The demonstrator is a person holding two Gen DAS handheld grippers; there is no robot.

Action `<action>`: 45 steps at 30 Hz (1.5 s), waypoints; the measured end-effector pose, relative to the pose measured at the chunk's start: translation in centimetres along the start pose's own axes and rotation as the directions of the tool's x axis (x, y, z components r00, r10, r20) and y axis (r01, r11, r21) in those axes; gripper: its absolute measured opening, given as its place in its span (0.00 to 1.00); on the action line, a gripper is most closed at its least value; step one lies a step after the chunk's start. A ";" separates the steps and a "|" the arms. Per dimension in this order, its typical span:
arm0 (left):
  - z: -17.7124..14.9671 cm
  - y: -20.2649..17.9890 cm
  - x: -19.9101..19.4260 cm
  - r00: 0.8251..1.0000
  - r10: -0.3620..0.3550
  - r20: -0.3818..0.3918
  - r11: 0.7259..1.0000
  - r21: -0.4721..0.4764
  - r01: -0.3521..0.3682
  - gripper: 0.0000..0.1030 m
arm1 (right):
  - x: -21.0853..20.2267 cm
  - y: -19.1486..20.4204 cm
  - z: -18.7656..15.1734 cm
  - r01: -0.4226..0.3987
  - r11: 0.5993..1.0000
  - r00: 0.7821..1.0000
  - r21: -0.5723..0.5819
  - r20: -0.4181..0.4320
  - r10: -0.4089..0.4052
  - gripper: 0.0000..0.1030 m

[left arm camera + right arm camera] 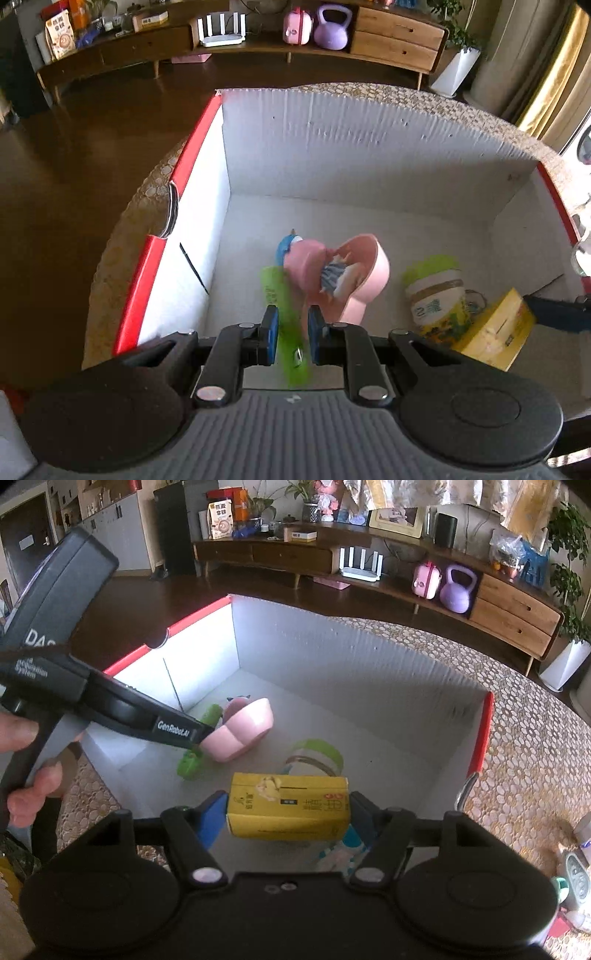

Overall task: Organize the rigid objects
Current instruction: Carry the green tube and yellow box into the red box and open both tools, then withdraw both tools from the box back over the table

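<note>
A white box with red rims (332,147) stands on the table; it also shows in the right wrist view (332,657). My left gripper (291,334) hangs over the box; a blurred green flat piece (284,317) passes between its fingers with gaps on both sides. Beyond it lie a pink scoop (354,273) and a pink and blue toy (295,254). My right gripper (288,816) is shut on a yellow carton (288,805) above the box. A can with a green lid (439,295) lies under it.
The table has a beige dotted cover (517,738). A wooden sideboard (369,565) with a purple kettlebell (458,590) stands across the brown floor. Small white items (576,871) sit on the table at the right.
</note>
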State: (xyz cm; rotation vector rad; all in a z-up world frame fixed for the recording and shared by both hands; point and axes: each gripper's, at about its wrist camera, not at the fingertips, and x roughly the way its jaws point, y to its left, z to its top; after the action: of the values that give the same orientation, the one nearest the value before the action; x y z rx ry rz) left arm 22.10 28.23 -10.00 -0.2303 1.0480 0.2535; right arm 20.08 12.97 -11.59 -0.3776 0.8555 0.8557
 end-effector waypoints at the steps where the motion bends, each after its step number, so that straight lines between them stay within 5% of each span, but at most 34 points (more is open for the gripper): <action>1: 0.0 -0.1 0.0 1.000 0.002 -0.005 1.000 0.004 -0.002 0.16 | -0.1 0.0 -0.1 0.003 1.000 1.000 0.005 0.003 -0.003 0.68; 16: -0.9 -1.0 -4.1 0.998 -0.012 0.057 1.000 0.020 0.011 0.16 | -4.5 -1.0 -1.2 -0.007 0.998 0.998 0.064 0.065 0.002 0.75; 45: -4.9 -11.7 -13.3 0.956 -0.141 0.256 0.982 0.158 0.103 0.17 | -18.2 -6.6 -8.3 -0.055 0.972 0.958 0.229 0.287 -0.014 0.85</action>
State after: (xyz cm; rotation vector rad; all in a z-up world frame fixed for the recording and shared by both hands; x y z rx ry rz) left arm 15.39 14.35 0.06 -0.1268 0.7775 0.0927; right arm 14.55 -5.28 -2.66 -0.0331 0.6805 0.7945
